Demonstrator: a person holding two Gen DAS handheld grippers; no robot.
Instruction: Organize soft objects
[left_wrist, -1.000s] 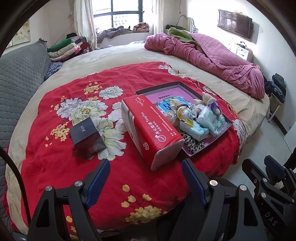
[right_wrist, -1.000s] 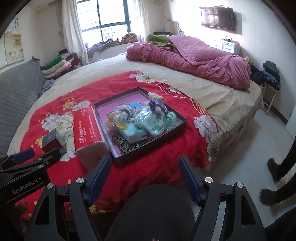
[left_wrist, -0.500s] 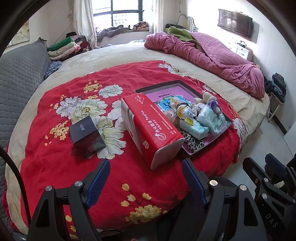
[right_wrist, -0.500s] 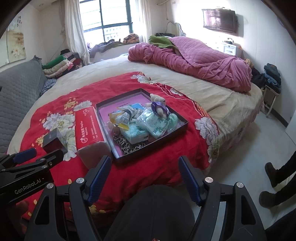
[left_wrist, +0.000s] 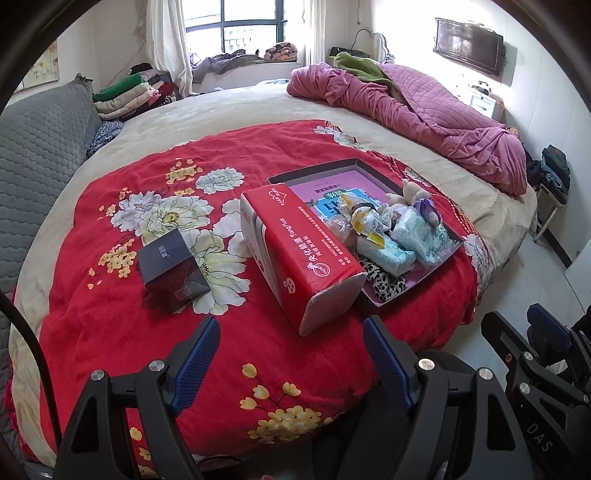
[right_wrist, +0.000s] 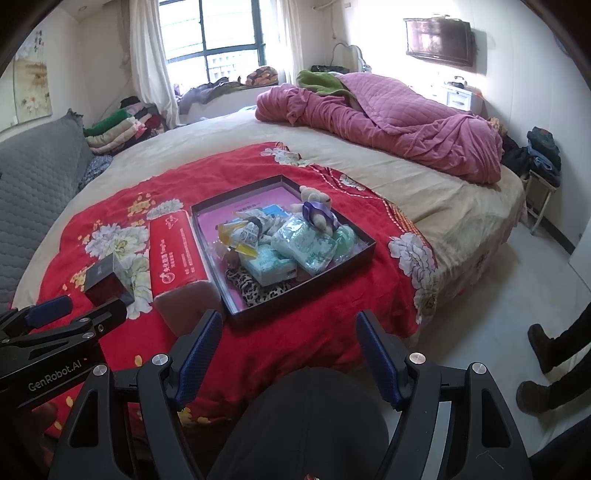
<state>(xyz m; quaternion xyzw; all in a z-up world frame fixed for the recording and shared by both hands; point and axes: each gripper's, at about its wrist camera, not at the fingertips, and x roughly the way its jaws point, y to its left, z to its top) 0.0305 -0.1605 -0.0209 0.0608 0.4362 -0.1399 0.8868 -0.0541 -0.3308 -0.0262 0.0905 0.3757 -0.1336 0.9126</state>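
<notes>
Both the left gripper (left_wrist: 290, 349) and right gripper (right_wrist: 288, 341) are held wide open and empty above the near edge of a red floral blanket (left_wrist: 110, 332). Soft packets (right_wrist: 303, 245) are piled in a dark tray (right_wrist: 295, 299), flanked left by a red tissue pack (left_wrist: 295, 243) on the beige bed (right_wrist: 443, 199).

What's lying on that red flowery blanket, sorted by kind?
Shallow dark tray filled with soft packets: 1
Red tissue pack, left of the tray: 1
Small dark box, further left: 1
Total: 3
</notes>
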